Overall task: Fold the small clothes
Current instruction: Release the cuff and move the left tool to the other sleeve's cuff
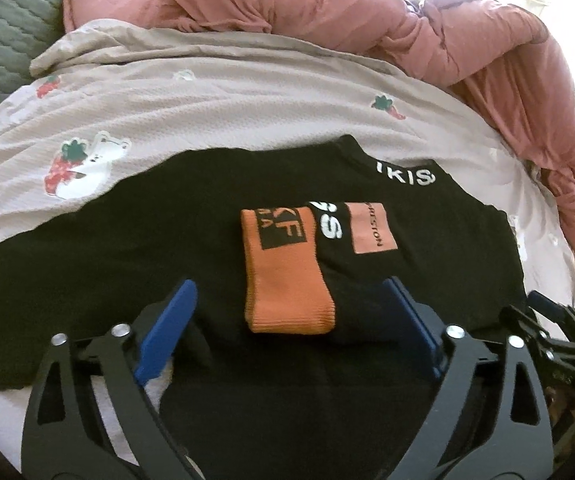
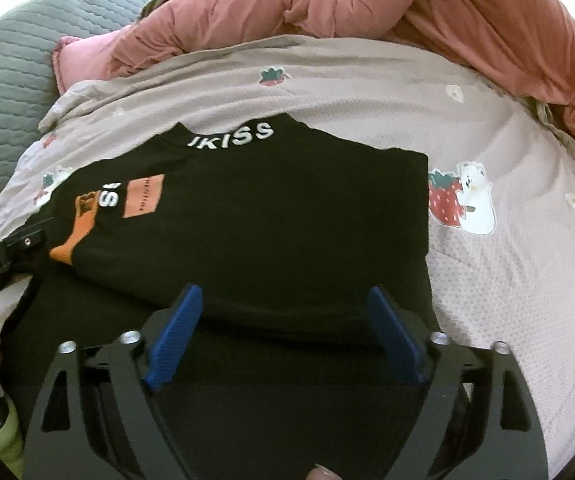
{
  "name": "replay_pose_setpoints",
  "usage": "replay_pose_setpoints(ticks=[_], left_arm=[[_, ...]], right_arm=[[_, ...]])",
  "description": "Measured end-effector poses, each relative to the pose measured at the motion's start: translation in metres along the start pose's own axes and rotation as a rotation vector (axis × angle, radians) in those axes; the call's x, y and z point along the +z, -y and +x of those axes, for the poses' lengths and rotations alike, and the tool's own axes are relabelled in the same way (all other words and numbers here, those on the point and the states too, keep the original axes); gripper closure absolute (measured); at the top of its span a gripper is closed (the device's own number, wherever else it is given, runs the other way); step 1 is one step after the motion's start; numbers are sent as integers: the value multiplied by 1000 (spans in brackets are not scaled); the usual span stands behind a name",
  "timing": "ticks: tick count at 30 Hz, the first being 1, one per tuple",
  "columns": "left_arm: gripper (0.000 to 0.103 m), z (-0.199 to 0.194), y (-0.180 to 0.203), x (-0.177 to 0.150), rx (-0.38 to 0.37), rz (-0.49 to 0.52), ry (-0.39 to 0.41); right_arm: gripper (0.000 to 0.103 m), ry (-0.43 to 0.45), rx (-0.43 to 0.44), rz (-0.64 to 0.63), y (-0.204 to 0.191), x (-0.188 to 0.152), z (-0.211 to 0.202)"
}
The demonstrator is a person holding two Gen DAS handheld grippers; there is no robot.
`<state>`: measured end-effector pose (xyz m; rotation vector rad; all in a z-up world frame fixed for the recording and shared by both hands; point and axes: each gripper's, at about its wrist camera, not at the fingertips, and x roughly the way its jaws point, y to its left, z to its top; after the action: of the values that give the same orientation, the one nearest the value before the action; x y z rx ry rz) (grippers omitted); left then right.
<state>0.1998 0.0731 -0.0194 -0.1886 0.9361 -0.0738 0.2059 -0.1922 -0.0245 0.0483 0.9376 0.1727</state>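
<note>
A black sweater [image 1: 127, 248] with white "IKISS" lettering lies partly folded on the bed; it also shows in the right wrist view [image 2: 267, 216]. Its orange cuff [image 1: 287, 272] lies folded across the body beside an orange patch [image 1: 371, 232]; the cuff shows at the left of the right wrist view [image 2: 81, 224]. My left gripper [image 1: 291, 300] is open, its blue fingers [image 1: 167, 328] straddling the cuff at the near hem. My right gripper [image 2: 287, 304] is open over the sweater's near edge, holding nothing. The left gripper's body [image 2: 3, 256] shows at the far left.
The sweater rests on a beige quilt [image 1: 247, 92] printed with strawberries and bears [image 2: 463, 200]. A pink puffy duvet [image 1: 367, 12] is heaped along the back and right. Grey-green quilted bedding [image 2: 15, 60] lies at the back left.
</note>
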Motion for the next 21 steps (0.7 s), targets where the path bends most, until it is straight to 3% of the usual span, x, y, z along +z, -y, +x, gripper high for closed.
replay_pose_setpoints(ticks=[3, 6, 9, 21], left_arm=[[10, -12, -7, 1, -2, -14, 35], [10, -25, -14, 1, 51, -22, 88], [10, -33, -19, 0, 50, -35, 104], [10, -63, -46, -15, 161, -61, 178]], right_arm=[[8, 28, 22, -10, -8, 1, -9], [7, 50, 37, -32, -18, 2, -17], [7, 74, 49, -56, -28, 3, -25], [5, 130, 71, -123, -61, 0, -47]])
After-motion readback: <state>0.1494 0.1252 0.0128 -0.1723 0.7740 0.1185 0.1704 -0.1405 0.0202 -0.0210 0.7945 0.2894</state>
